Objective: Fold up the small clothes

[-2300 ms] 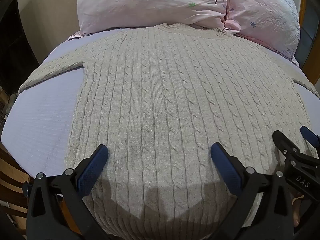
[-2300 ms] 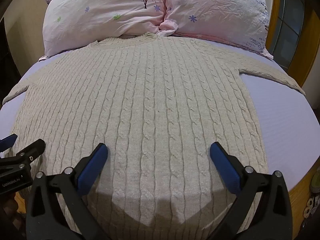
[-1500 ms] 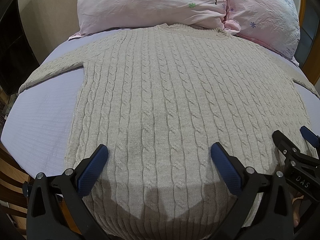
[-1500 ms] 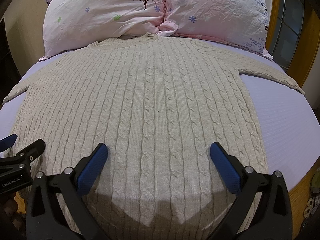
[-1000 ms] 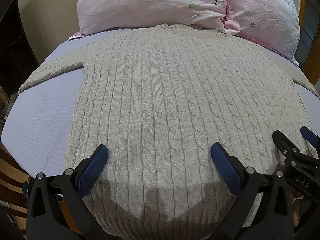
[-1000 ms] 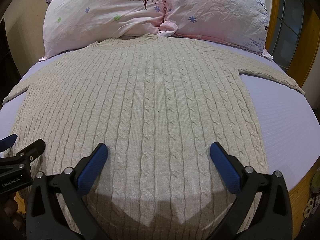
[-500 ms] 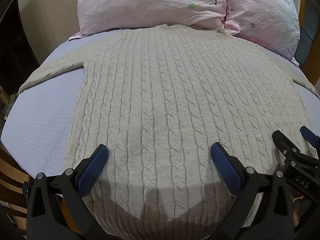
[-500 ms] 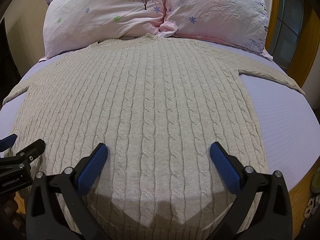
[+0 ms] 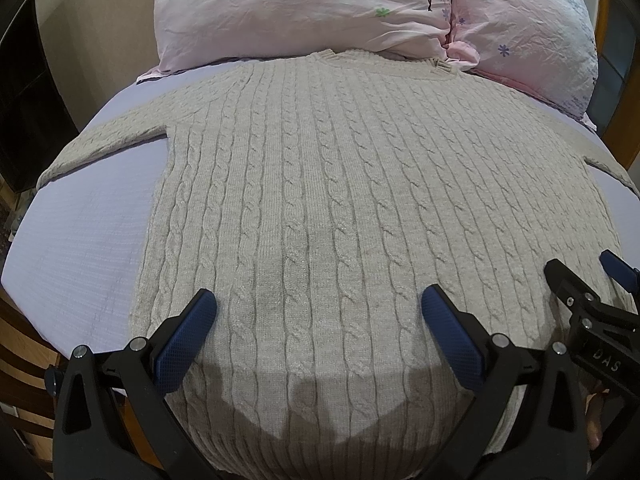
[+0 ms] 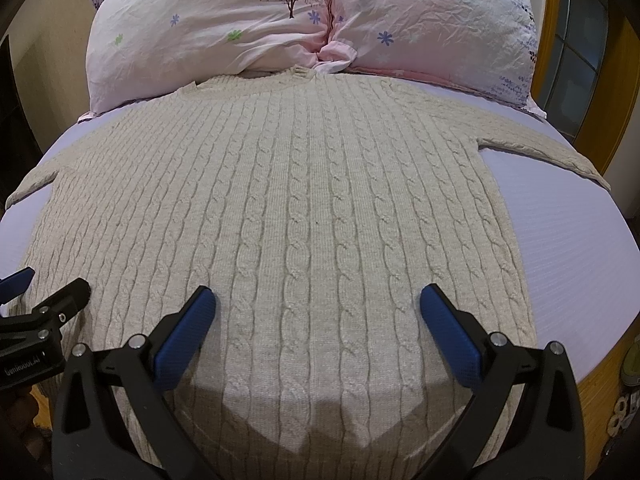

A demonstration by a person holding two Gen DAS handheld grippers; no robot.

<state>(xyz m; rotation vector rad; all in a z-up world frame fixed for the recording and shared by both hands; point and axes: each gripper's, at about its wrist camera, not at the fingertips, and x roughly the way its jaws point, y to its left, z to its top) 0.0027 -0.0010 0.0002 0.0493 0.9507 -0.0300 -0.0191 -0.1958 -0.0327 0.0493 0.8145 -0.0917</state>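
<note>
A beige cable-knit sweater point(image 9: 320, 200) lies flat on the bed, collar toward the pillows, sleeves spread to both sides; it also shows in the right wrist view point(image 10: 304, 216). My left gripper point(image 9: 320, 320) is open and empty, held above the sweater's lower left part. My right gripper point(image 10: 318, 316) is open and empty above the lower right part. Each gripper shows at the edge of the other's view: the right one point(image 9: 580, 280) and the left one point(image 10: 44, 292). The hem is hidden under the grippers.
Two pink floral pillows point(image 9: 300, 12) point(image 10: 432, 20) lie at the head of the bed. A lilac sheet point(image 9: 80, 232) point(image 10: 568, 248) covers the mattress. A wooden bed frame point(image 10: 592, 384) edges the right side, with shoes on the floor point(image 10: 630, 364).
</note>
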